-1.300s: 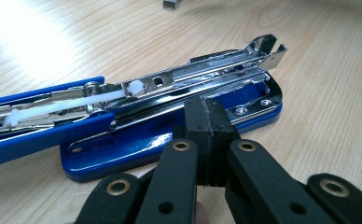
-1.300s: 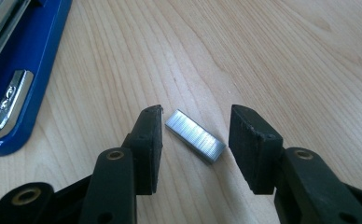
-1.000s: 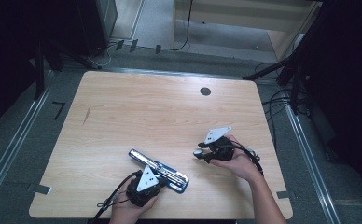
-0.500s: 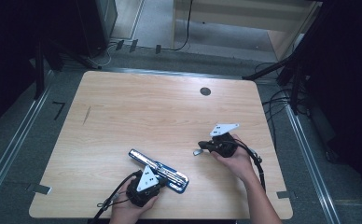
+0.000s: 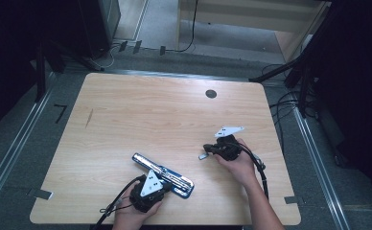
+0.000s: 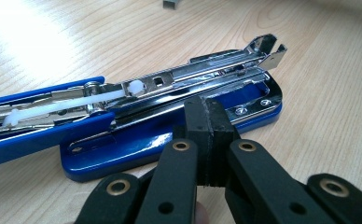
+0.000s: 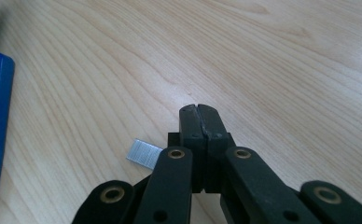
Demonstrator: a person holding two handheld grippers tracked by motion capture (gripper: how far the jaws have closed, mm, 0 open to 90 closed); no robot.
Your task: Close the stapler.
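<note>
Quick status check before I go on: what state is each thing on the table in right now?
Stapler: opened up, magazine exposed, lying flat on the table.
Staple strip: lying on the table beside the right gripper's jaws, not gripped.
Left gripper: shut, tips at the stapler's base.
Right gripper: shut, empty.

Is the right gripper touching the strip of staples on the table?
Cannot tell. In the right gripper view the staple strip runs behind the shut right gripper, hiding any contact.
</note>
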